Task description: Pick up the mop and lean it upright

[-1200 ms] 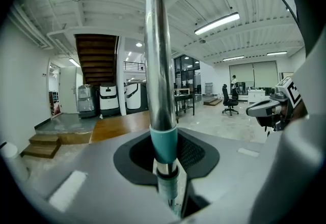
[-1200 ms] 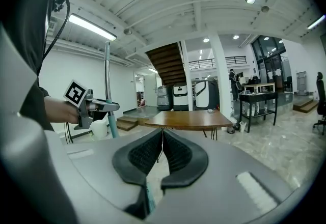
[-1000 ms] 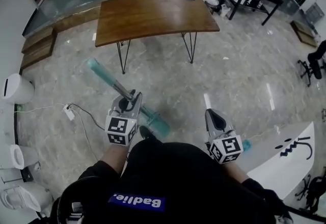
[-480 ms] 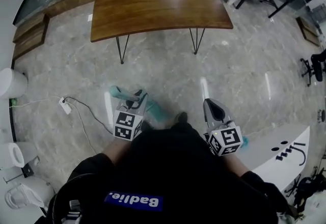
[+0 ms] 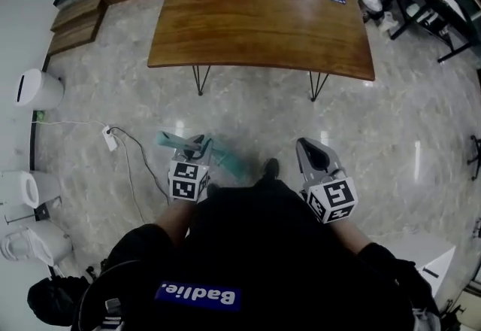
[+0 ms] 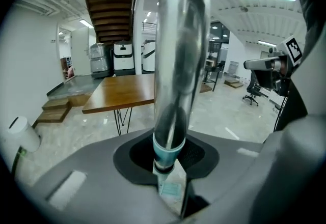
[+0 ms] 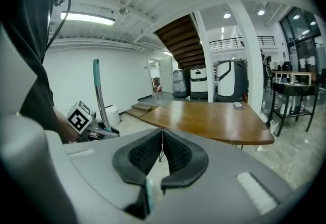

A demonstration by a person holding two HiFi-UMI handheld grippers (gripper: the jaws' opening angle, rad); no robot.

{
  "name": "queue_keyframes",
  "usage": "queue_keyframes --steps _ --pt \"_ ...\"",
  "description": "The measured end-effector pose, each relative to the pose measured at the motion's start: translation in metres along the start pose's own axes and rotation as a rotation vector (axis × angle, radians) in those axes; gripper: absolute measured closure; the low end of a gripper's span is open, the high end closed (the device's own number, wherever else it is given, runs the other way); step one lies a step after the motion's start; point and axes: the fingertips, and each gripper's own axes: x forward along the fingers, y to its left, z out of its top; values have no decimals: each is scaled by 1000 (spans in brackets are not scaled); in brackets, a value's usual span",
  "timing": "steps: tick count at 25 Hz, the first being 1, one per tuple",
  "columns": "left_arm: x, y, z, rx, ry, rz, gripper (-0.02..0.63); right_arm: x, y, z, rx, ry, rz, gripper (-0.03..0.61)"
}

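mop [image 6: 178, 55]: near upright in the left gripper [image 5: 197, 146], 9 o'clock of the right gripper [image 7: 162, 139]; table [image 5: 263, 21] at 12 o'clock | left: narrow gap, clamped on the pole | right: jaws together, empty | handling: probably light, stiff, slick metal; hold near the teal collar [image 6: 168, 149]

Silver metal-poled mop [image 6: 175, 65] with a teal collar and a teal grip at its top end. Pose: near upright, slightly tilted. State: clamped at the teal collar between the fingers [image 6: 132, 159] of the left gripper [image 6: 168, 164].
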Motion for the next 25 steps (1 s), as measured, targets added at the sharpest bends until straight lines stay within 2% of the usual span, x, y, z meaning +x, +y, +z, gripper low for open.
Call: queue_keyframes --steps 4,8,15,20,25 --pt "44 8 -14 -79 80 65 509 15 -39 -12 6 59 42 571" --pt "87 18 -35 -118 159 68 509 16 -58 -28 16 131 32 571" --pt "165 34 -26 -141 208 2 509 14 -78 -30 27 177 -94 571" --pt "191 44 -8 -133 205 -19 509 2 -90 -32 57 205 -197 571" --pt "219 49 -8 -161 202 -12 506 0 -87 -38 67 237 -225 571"
